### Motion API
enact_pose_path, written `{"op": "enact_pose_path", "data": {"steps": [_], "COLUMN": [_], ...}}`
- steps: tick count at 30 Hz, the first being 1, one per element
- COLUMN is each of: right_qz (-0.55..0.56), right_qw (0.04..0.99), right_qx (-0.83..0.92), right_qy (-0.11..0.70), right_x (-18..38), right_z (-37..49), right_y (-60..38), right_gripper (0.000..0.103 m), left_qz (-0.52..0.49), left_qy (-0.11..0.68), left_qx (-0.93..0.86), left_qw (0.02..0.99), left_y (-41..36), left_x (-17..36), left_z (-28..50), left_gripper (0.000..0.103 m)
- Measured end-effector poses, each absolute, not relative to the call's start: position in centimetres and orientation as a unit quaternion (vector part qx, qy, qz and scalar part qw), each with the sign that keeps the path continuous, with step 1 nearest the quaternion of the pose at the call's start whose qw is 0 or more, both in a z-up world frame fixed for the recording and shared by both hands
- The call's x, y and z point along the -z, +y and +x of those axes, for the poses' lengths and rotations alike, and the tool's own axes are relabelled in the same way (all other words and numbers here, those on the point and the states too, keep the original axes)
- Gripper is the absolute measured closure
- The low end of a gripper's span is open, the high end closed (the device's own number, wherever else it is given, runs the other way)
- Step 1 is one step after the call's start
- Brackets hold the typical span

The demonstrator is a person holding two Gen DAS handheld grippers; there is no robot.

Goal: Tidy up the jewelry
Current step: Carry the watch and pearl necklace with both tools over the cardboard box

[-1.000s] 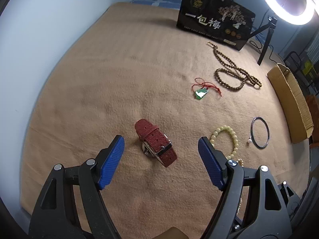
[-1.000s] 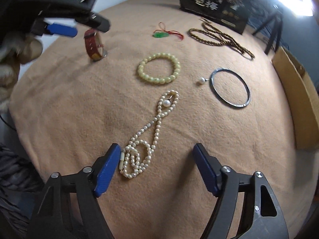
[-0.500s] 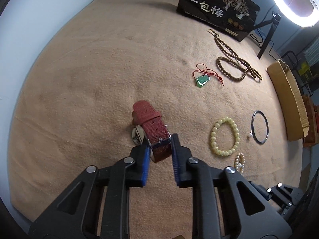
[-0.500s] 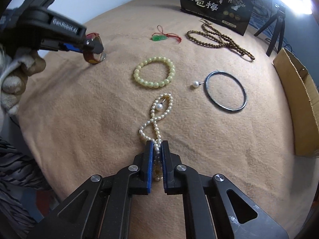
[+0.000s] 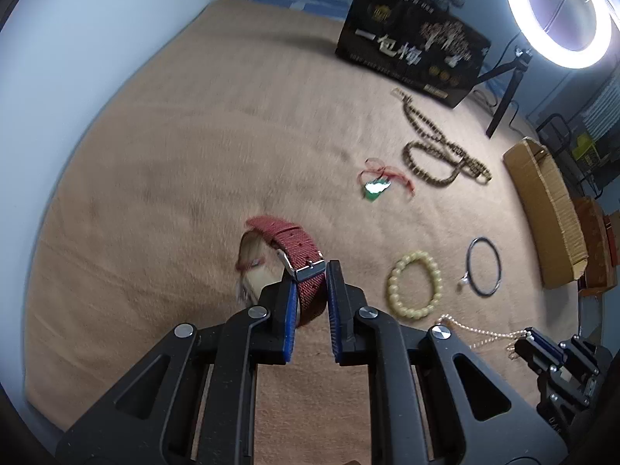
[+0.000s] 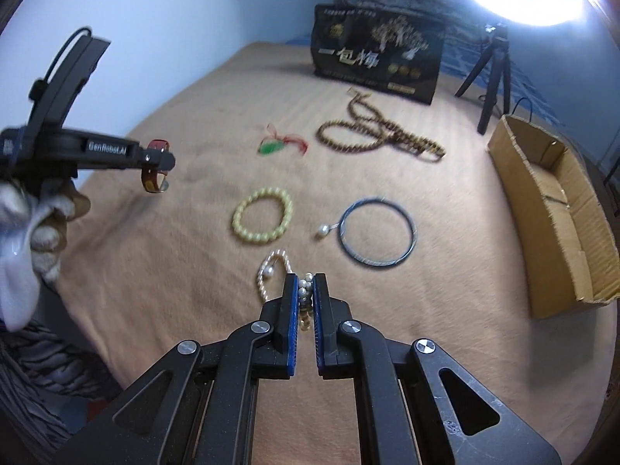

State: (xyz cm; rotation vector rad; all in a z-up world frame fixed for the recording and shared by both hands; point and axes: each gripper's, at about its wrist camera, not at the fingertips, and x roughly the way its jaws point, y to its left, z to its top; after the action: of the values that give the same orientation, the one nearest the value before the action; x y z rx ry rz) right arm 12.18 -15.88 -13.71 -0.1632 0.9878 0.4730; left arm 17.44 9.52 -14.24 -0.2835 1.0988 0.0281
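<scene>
My left gripper [image 5: 310, 271] is closing on the strap of a red watch [image 5: 294, 248], whose pads press the strap just past the buckle; the watch hangs off the tan blanket [image 5: 193, 155]. From the right wrist view, that left gripper [image 6: 159, 162] holds the watch [image 6: 153, 182] in the air in a gloved hand. My right gripper [image 6: 306, 279] is shut on a white pearl necklace [image 6: 271, 267], whose loop trails onto the blanket. The left wrist view shows the right gripper [image 5: 531, 339] with the pearl strand [image 5: 476, 333] stretched from it.
On the blanket lie a yellow-green bead bracelet [image 6: 236, 221], a black bangle [image 6: 376, 263] with a pearl, a green pendant on red cord [image 6: 271, 148] and a long brown bead necklace [image 6: 372, 131]. A cardboard box [image 6: 542, 209] stands right. A black box [image 5: 410, 54] and a ring-light tripod [image 5: 503, 93] stand behind.
Both grippers went from wide open to closed, the left on the watch strap, the right on the pearls. The watch has come up off the blanket and the right gripper has risen with the necklace.
</scene>
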Motion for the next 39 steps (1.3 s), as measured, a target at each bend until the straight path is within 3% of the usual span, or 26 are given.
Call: {"op": "enact_pose_path", "data": {"steps": [20,39], "right_qz": [-0.050,-0.025], "right_qw": [0.898,0.926], "right_qx": [-0.186,-0.084], "right_qy": [0.396,0.368], "right_x": [6.5,3.6], "right_z": [14.8,18.9], "right_y": [-21.8,-33.4], "right_gripper": [0.097,0.097], "left_qz": [-0.110,-0.092], "left_qy": [0.442,0.430], "left_qx": [0.075,0.189], "left_qw": [0.887,0.878], "left_y": [1.4,-12.0], "left_x": [6.7,4.7], "left_z": [17.8,21.1], "left_gripper": [0.092,0.092]}}
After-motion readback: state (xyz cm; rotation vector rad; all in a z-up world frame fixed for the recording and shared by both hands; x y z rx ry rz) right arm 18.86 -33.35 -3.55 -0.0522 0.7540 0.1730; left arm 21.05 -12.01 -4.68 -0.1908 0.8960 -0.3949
